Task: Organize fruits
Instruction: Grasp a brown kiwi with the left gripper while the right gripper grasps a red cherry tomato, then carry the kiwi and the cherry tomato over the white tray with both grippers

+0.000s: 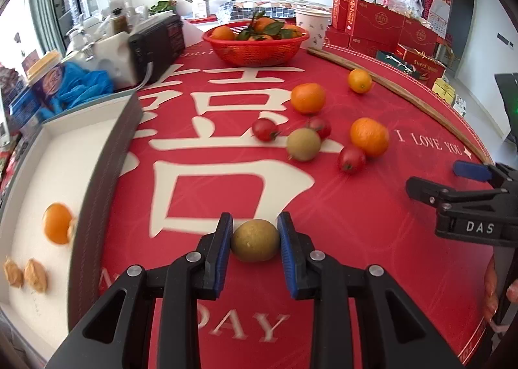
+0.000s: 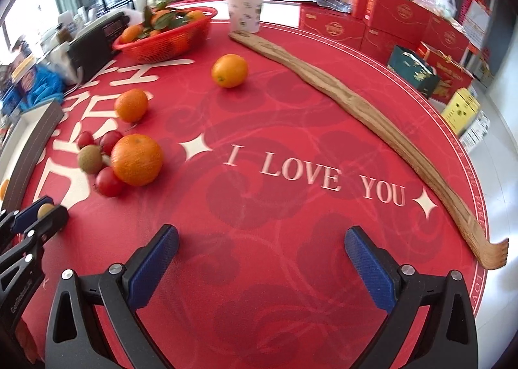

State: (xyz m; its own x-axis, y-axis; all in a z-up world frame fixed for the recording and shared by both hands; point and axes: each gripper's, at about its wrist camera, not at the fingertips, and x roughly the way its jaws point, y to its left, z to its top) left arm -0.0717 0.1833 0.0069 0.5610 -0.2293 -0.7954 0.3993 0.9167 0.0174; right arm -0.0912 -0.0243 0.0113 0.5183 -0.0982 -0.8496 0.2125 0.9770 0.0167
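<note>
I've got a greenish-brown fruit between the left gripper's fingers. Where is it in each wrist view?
Left wrist: the greenish-brown fruit sits low centre, between the left gripper pads.
Right wrist: only a sliver of it shows at the far left edge.
Shared landmark: the red basket at the table's back.

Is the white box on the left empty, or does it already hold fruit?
Not empty. The white box holds one orange and two small tan pieces on its floor, seen in the left wrist view.
</note>
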